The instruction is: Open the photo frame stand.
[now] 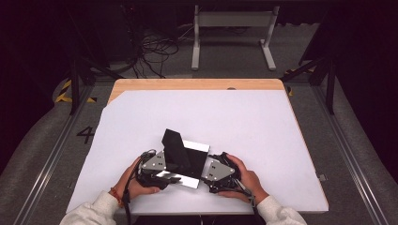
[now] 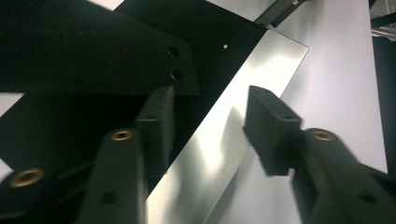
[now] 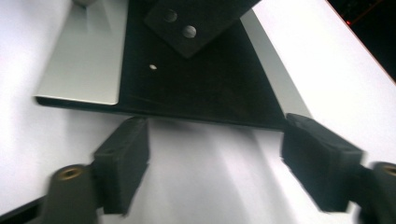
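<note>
A flat folded box (image 1: 196, 161), black with shiny silver strips, lies on the white sheet near the front of the table. One black flap (image 1: 174, 149) stands up from it, with two small holes near its corner (image 2: 173, 60). My left gripper (image 1: 162, 174) is at the box's left front corner. Its jaws (image 2: 212, 109) are apart and straddle the silver strip (image 2: 243, 102), one finger (image 2: 156, 126) over the black panel, the other beside the strip. My right gripper (image 1: 209, 177) is at the box's right side, open (image 3: 217, 135), with the black panel's edge (image 3: 201, 119) just ahead of its pads.
The white sheet (image 1: 234, 112) covers most of a wooden table (image 1: 197, 84), with free room behind and beside the box. On the floor beyond are a tangle of cables (image 1: 155, 47) and a white stand (image 1: 232, 21). Dark metal frame legs (image 1: 74, 84) flank the table.
</note>
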A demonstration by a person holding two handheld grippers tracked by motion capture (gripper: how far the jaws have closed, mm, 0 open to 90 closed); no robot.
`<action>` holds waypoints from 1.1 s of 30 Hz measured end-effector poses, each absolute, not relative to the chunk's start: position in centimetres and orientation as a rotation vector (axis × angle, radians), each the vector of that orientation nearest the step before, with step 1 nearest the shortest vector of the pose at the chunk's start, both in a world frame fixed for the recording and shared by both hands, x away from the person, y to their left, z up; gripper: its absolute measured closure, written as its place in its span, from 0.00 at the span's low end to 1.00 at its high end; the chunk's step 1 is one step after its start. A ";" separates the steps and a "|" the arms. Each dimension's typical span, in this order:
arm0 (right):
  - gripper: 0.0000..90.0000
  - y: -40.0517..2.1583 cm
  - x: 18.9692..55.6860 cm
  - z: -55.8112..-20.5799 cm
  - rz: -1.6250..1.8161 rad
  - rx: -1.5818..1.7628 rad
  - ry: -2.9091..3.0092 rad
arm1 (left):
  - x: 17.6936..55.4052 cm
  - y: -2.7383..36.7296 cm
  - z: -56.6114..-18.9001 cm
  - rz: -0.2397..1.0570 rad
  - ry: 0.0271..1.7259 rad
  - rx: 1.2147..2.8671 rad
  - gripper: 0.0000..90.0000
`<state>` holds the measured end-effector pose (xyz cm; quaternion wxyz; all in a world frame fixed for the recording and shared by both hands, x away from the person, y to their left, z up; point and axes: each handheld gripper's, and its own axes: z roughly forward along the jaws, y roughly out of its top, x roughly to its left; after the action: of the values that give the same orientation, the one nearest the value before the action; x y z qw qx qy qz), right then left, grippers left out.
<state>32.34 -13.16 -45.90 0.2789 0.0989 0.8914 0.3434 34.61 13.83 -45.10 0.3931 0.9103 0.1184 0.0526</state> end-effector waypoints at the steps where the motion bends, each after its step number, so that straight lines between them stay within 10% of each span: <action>1: 0.29 -13.2 32.3 -45.9 0.921 0.265 2.391 | 34.6 13.8 -45.1 0.134 0.301 2.310 0.45; 8: 0.28 -13.1 32.6 -46.1 0.960 0.301 2.406 | 33.6 19.6 -44.3 0.191 0.483 2.231 0.20; 33: 0.27 -10.7 32.6 -46.1 0.947 0.214 2.390 | 34.4 20.7 -47.1 0.132 0.577 2.281 0.26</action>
<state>32.55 -10.71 -46.12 0.2775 0.0797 0.8901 0.3526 34.42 20.74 -47.08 0.3824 0.8943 0.2264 0.0519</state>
